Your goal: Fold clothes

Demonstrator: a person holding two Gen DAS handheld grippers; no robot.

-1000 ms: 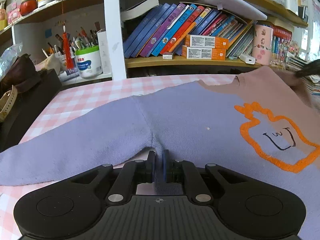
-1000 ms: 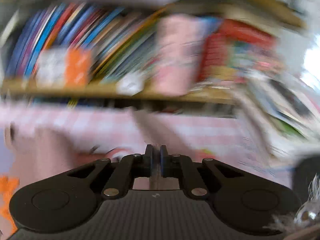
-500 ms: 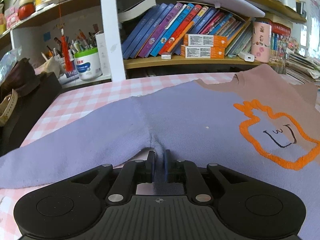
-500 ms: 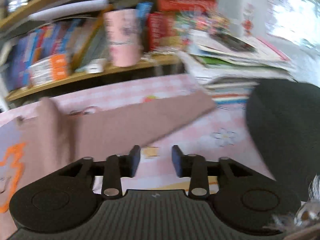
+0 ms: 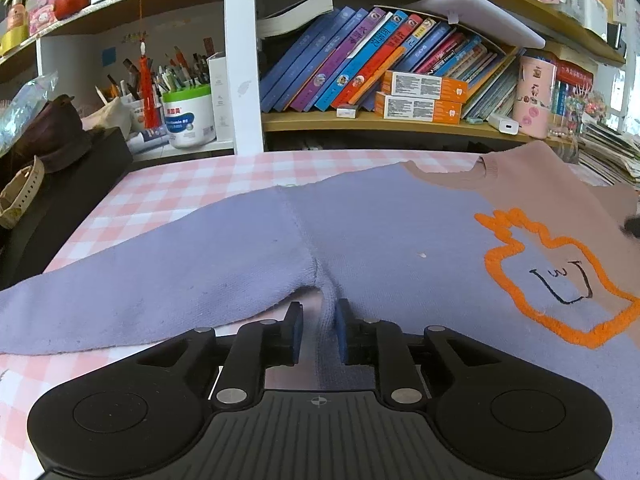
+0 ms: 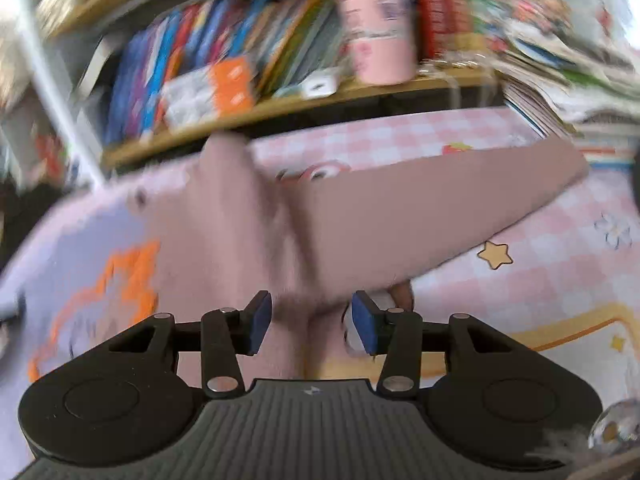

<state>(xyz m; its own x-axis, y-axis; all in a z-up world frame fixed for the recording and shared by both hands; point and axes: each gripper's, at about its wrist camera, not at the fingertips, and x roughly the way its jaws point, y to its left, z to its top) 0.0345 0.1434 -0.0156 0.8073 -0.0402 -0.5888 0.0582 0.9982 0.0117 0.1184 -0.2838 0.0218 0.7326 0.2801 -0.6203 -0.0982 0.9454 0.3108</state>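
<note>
We find the sweater [image 5: 384,240] spread flat on the pink-checked surface [image 5: 180,184], front side up, its lilac half toward the left and its dusty-pink half toward the right, with an orange outline motif [image 5: 560,280] across the colour join. The lilac sleeve [image 5: 140,292] runs out to the left along the surface; the pink sleeve [image 6: 420,216] stretches to the right, lying flat on the cloth.

The left tongs [image 5: 318,330] sit at the underarm seam, low over the surface. Their jaws are opening: a pinched ridge of lilac fabric stands between the blue pads [image 5: 341,332], touching the right pad while a gap shows beside the left one, so we record the hold as let go.

The right tongs [image 6: 310,322] are at the opposite underarm, where the pink sleeve meets the body (this view is motion-blurred). Their jaws stand well apart and are opening; a fold of pink fabric lies between them, clear of both pads.

Behind the surface we note a bookshelf [image 5: 400,124] with slanted books [image 5: 352,60], two orange boxes [image 5: 420,98] and a pink cup [image 5: 534,96]. A dark case [image 5: 60,208] occupies the left edge.
</note>
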